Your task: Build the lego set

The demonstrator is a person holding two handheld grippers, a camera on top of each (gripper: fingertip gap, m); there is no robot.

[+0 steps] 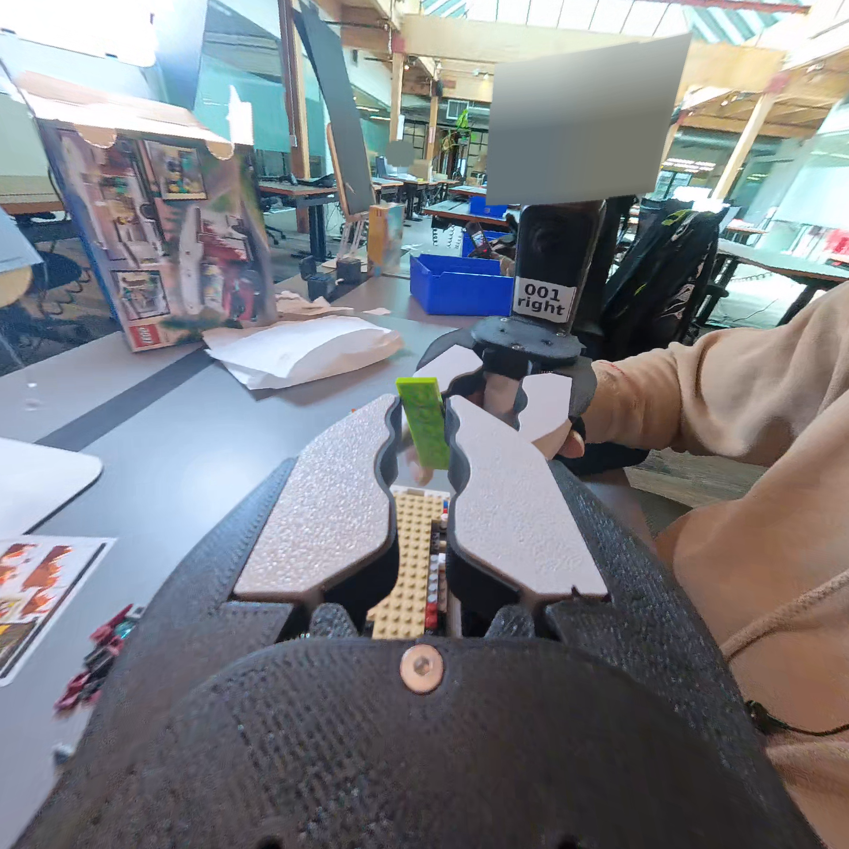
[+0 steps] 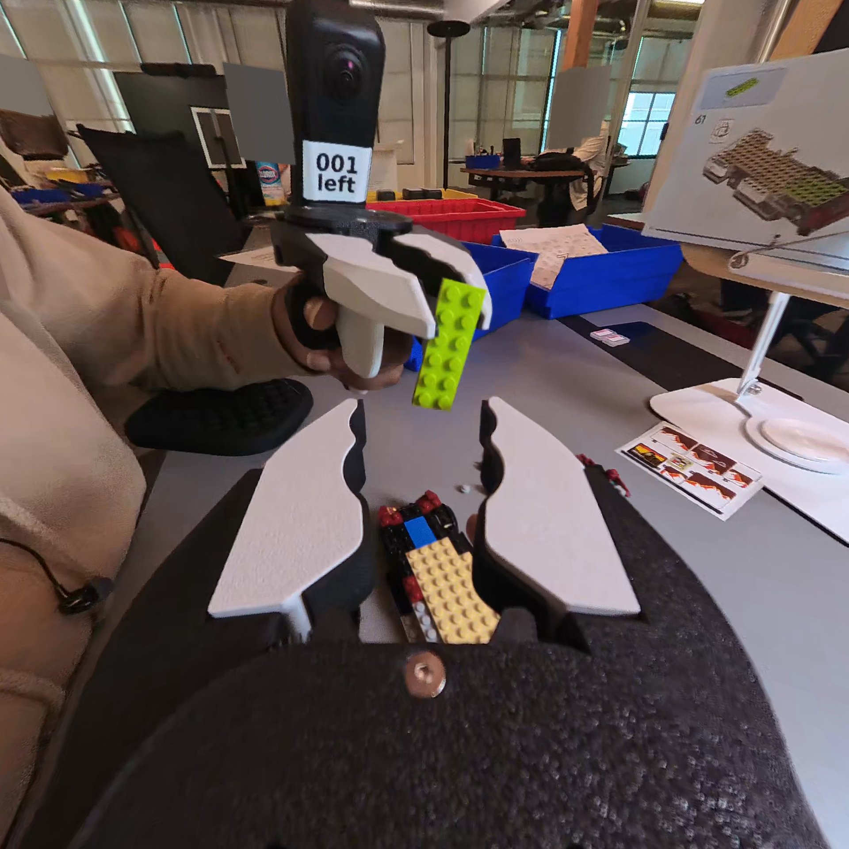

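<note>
1. Holding a flat lime-green studded plastic plate [image 2: 449, 345] by its upper end, your left gripper [image 1: 423, 416] has both fingers clamped on the plate's edges; the plate hangs tilted in the air above the grey tabletop [image 2: 574, 395].
2. Your right gripper [image 2: 420, 404] stands spread wide just below the plate's lower end, fingers apart from it and grasping nothing.
3. Beneath the right gripper, near you, a partly built brick model with a tan studded top and black, red and blue bricks [image 2: 441, 565] lies on the table.
4. The green plate is not joined to the model; they are apart.
5. At the far right, an open instruction booklet on a white stand [image 2: 753, 161] faces you.
</note>
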